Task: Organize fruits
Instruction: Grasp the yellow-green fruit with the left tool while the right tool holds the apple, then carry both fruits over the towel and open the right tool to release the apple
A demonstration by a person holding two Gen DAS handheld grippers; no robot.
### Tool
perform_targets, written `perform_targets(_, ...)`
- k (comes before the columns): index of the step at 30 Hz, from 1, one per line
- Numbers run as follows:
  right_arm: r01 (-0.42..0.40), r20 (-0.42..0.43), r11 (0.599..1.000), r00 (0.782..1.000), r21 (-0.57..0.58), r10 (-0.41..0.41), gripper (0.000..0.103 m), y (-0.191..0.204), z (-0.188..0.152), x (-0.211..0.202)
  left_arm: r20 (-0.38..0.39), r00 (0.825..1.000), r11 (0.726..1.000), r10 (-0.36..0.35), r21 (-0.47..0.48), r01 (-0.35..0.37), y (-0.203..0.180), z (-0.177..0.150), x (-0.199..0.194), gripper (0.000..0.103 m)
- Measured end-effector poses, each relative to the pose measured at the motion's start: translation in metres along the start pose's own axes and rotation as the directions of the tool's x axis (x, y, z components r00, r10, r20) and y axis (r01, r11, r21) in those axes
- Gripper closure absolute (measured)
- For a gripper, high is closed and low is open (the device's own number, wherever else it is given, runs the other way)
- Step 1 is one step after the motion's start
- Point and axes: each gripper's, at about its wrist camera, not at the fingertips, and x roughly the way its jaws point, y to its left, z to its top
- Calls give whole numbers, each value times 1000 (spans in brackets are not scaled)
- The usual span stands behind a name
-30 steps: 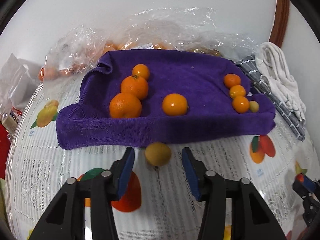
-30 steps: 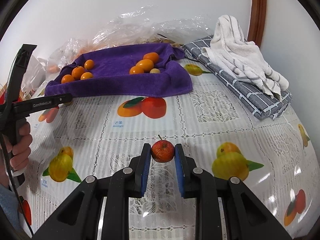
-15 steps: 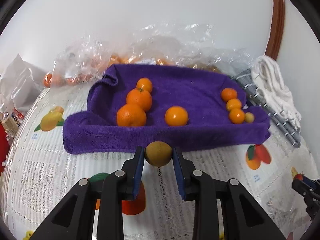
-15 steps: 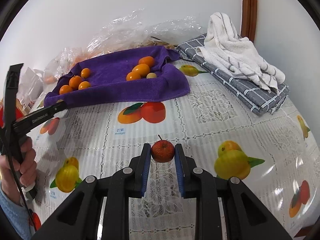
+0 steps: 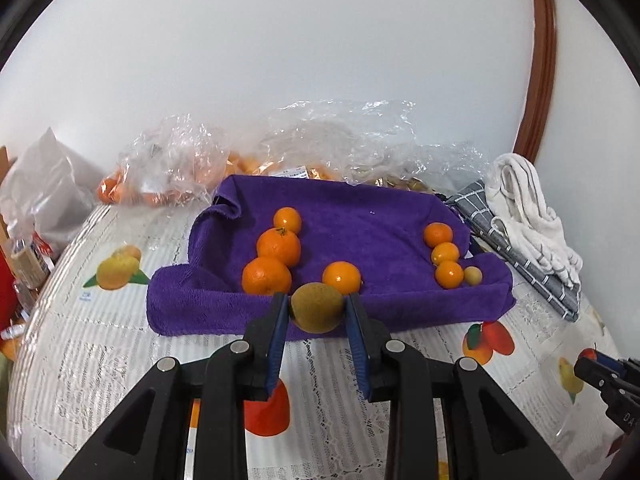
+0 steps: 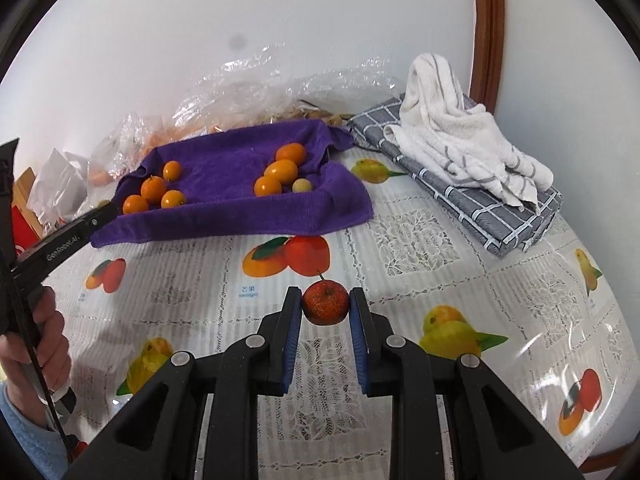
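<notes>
Both claws loaded, heading for the cloth

Left gripper (image 5: 317, 312) clamps a kiwi (image 5: 316, 307) at the cloth's (image 5: 360, 220) near edge; right gripper (image 6: 325, 312) pinches a small apple (image 6: 325, 302) above mid-table (image 6: 420, 240). Carry level, release low, away from the oranges (image 5: 267, 276).

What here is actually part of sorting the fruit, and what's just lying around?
Part of the job:
- brown fruit in the left gripper
- red fruit in the right gripper
- oranges on the purple towel

Lying about:
- white towel
- grey checked cloth
- plastic bags
</notes>
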Motion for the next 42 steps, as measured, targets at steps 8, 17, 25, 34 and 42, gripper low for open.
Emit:
perform_targets(8, -8, -10, 1000, 1000, -3, 7, 79, 3, -4, 0, 27, 999, 999, 37, -8, -36, 5, 1, -5, 75)
perform_targets(17, -11, 22, 1000, 1000, -3, 11, 79, 4, 5, -6, 11, 999, 996, 49, -71, -49, 22, 2, 1, 75)
perform_targets(25, -37, 57, 999, 998, -24, 38, 79, 5, 31, -15, 6, 998, 994, 58, -91, -57, 30, 9, -3, 75)
perform_targets(34, -58, 104, 997, 992, -60, 64, 79, 12, 70, -14, -47, 998, 990, 52, -131, -58, 48, 37, -18, 75)
perform_targets(42, -120, 131, 988, 983, -96, 132, 79, 35, 106, 0, -67, 997, 987, 34, -152, -43, 80, 63, -23, 75)
